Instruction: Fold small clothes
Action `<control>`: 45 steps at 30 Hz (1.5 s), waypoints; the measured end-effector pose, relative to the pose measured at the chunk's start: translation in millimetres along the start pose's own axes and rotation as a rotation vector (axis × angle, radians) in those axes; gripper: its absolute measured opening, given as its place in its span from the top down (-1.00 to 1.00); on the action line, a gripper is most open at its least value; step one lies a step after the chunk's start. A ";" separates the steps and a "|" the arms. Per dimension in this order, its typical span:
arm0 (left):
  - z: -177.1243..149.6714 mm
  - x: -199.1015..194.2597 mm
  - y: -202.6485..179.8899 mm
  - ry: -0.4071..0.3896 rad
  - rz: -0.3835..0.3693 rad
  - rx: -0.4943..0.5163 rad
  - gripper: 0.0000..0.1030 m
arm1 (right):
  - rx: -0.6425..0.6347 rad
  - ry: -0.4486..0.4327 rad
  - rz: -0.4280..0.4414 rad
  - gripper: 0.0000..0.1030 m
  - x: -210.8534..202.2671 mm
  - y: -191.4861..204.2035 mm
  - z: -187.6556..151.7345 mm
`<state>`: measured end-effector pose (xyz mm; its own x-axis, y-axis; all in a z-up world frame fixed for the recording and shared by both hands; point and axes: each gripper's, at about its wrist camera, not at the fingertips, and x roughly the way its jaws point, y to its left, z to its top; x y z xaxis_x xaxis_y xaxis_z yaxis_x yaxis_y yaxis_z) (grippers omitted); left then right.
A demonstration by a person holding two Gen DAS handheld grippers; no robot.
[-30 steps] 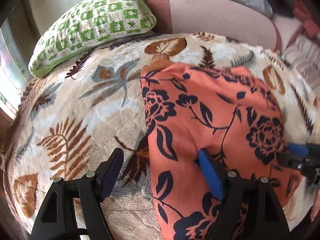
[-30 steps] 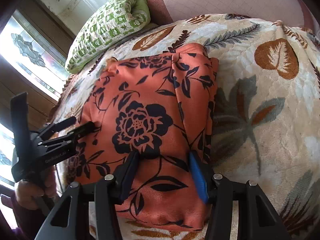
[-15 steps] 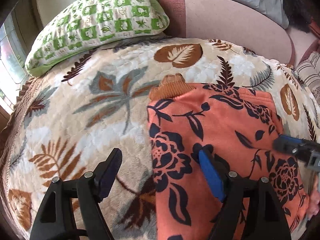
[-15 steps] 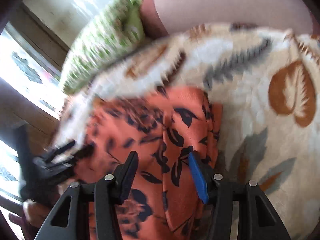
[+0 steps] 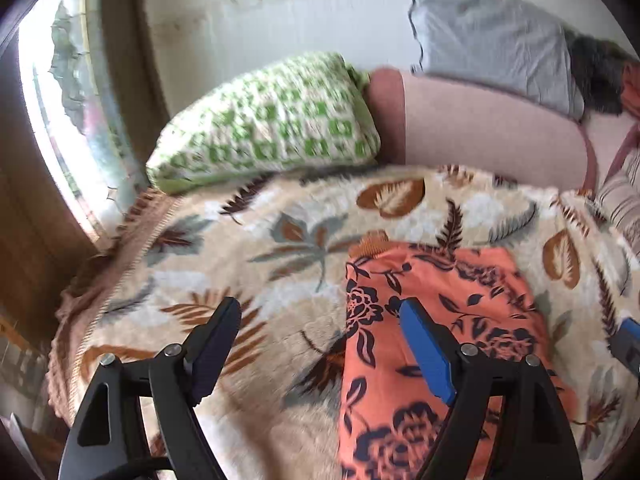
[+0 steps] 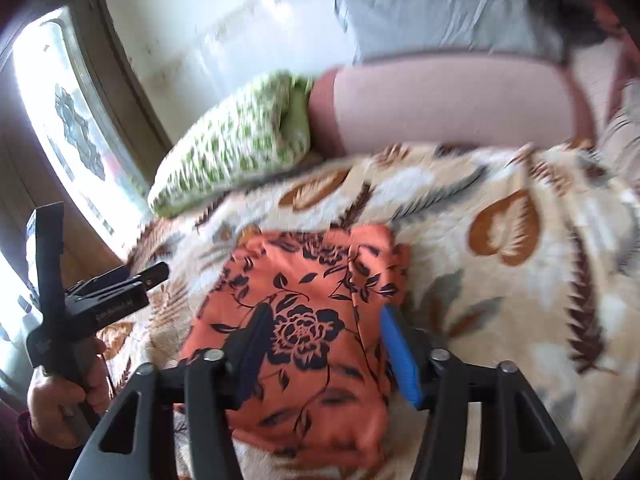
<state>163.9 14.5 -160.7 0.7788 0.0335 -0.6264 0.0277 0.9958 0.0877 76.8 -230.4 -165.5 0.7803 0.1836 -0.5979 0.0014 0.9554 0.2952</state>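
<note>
Left to right across the bed. A green-and-white checked pillow (image 5: 264, 120) lay at the far left against a pink padded bolster (image 5: 480, 128), both at the head of the cream plush blanket with brown and grey leaf print (image 5: 240, 248).

The left gripper (image 5: 320, 344) hung above the blanket with its jaws spread wide and nothing between them; its black finger sat over bare blanket, its blue finger over the left part of the garment. In the right wrist view it showed from the side, off the cloth's left edge, held in the person's hand (image 6: 64, 408).

The orange floral-print knit garment with black roses (image 6: 304, 320) lay flat on the blanket as a compact rectangle, a ribbed cuff peeking out at its far left corner and a lengthwise fold ridge on its right part.

The right gripper (image 6: 324, 352) hovered over the near end of the garment, jaws likewise apart and empty, straddling the rose motif.

Judgement: 1 or more folds looked done and both tools were free, between grasps. The next move would call for pinching the near hem at 2 points and carrying it toward the far edge, or else leaving the piece as finished; which, I could not tell. The right wrist view was motion-blurred, so contact with the cloth was uncertain.
</note>
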 end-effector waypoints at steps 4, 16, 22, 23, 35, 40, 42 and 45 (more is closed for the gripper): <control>5.3 -47.7 9.7 -0.049 -0.008 -0.016 -0.62 | -0.034 -0.056 -0.046 -0.23 -46.1 17.8 -7.5; 12.9 -158.2 32.1 -0.207 0.051 -0.013 -0.79 | -0.118 -0.208 -0.030 -0.31 -128.3 73.0 -9.2; 9.1 -185.4 44.2 -0.263 0.075 -0.019 -0.96 | -0.109 -0.216 -0.007 -0.35 -141.0 87.7 -13.6; 8.1 -188.5 45.9 -0.267 0.076 -0.021 -0.96 | -0.103 -0.215 -0.004 -0.37 -141.4 89.7 -14.5; -0.7 -194.3 52.3 -0.265 0.082 0.005 -0.96 | -0.149 -0.153 -0.010 -0.42 -123.7 109.8 -29.6; -3.7 -189.2 46.1 -0.256 0.027 0.034 -0.96 | -0.137 -0.130 0.008 -0.42 -116.1 108.6 -31.1; -5.5 -188.8 44.3 -0.270 0.021 0.035 -0.96 | -0.137 -0.125 0.010 -0.42 -113.3 107.5 -31.7; -4.8 -180.5 44.9 -0.253 -0.027 0.019 -0.96 | -0.139 -0.126 -0.008 -0.42 -109.7 101.2 -31.2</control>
